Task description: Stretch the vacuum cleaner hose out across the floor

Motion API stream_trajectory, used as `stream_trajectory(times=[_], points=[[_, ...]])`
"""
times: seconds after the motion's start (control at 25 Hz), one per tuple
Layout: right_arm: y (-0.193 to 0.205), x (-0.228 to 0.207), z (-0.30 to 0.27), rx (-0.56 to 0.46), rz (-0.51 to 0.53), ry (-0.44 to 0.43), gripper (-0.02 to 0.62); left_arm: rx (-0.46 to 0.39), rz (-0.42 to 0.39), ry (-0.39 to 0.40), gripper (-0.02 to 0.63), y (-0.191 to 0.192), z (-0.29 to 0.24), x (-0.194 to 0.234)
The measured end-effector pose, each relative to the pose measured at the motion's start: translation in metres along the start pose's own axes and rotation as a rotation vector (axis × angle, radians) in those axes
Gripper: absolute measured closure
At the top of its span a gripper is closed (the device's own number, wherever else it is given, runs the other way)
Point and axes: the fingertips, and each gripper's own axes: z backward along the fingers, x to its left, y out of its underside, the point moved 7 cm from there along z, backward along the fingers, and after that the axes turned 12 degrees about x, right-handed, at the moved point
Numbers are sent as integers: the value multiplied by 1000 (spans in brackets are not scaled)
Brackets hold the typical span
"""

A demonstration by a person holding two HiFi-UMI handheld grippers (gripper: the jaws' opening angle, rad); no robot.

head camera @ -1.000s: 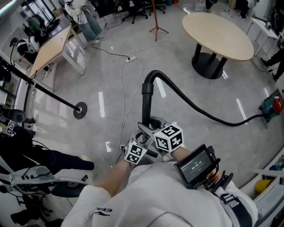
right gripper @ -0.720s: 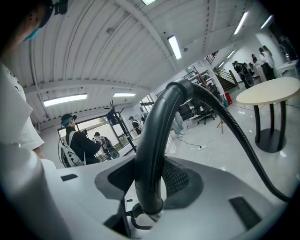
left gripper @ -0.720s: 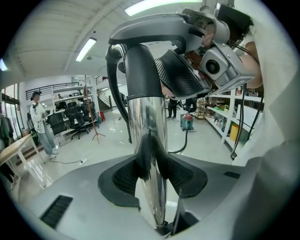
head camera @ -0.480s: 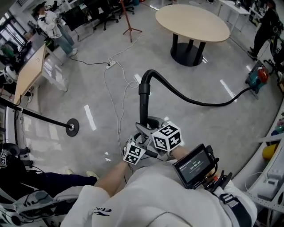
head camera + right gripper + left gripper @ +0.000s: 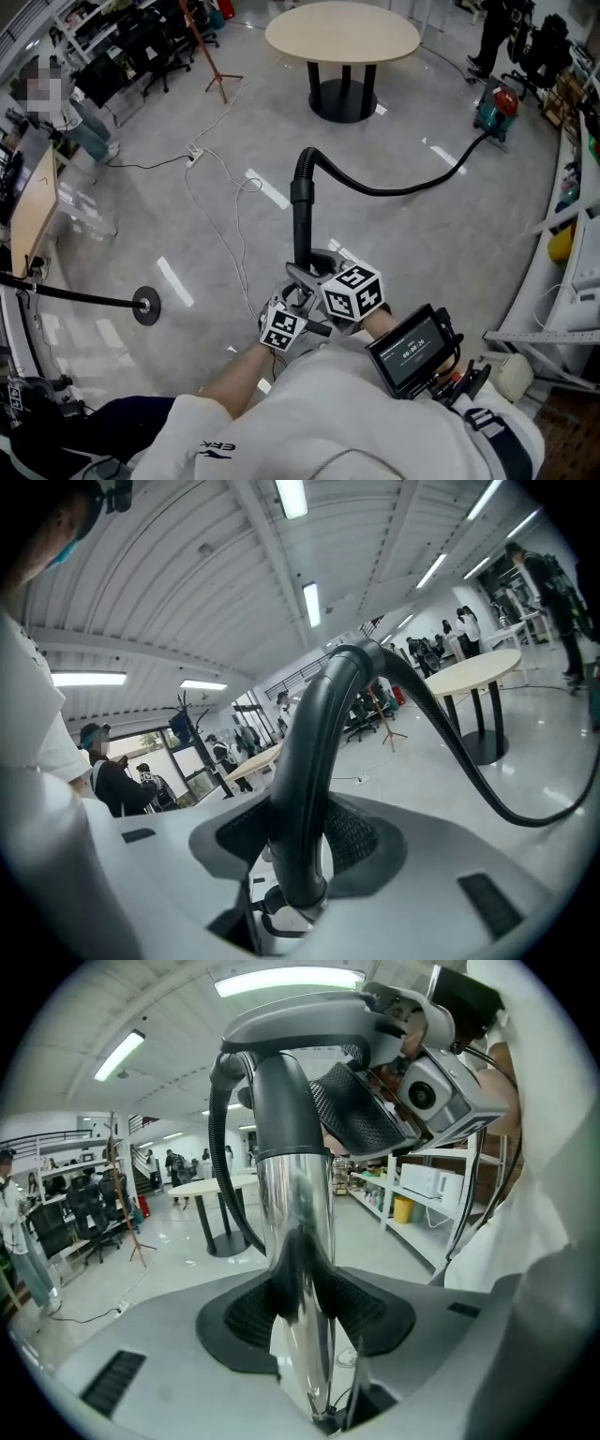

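The vacuum's black handle tube (image 5: 303,220) rises upright from both grippers at the head view's lower middle. Its black hose (image 5: 394,187) curves off the top and runs right across the floor to the teal and red vacuum cleaner (image 5: 495,106). My left gripper (image 5: 291,305) is shut on the shiny metal wand (image 5: 295,1241) low down, pads (image 5: 239,1312) pressing both sides. Just above it, my right gripper (image 5: 323,267) is shut on the black handle tube (image 5: 305,789). The right gripper's body (image 5: 431,1091) shows close above in the left gripper view.
A round beige table (image 5: 342,28) stands beyond the hose. A white cable with a power strip (image 5: 194,155) trails over the grey floor at left, near a stand's round base (image 5: 145,307). White shelving (image 5: 572,244) lines the right side. A desk (image 5: 23,211) stands far left.
The head view has swung round: table and vacuum cleaner shifted left and nearer in view, and the hose hangs in a shallower curve. Both grippers keep their hold on the tube.
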Motion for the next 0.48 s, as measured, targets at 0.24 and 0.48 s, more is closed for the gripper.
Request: stream_trajectory(times=[0.24, 0.48], points=[[39, 25, 26, -36, -68, 81, 433, -3, -70, 108, 446, 20, 12, -40], [75, 44, 53, -59, -119, 118, 433, 20, -144, 196, 446, 36, 19, -83]])
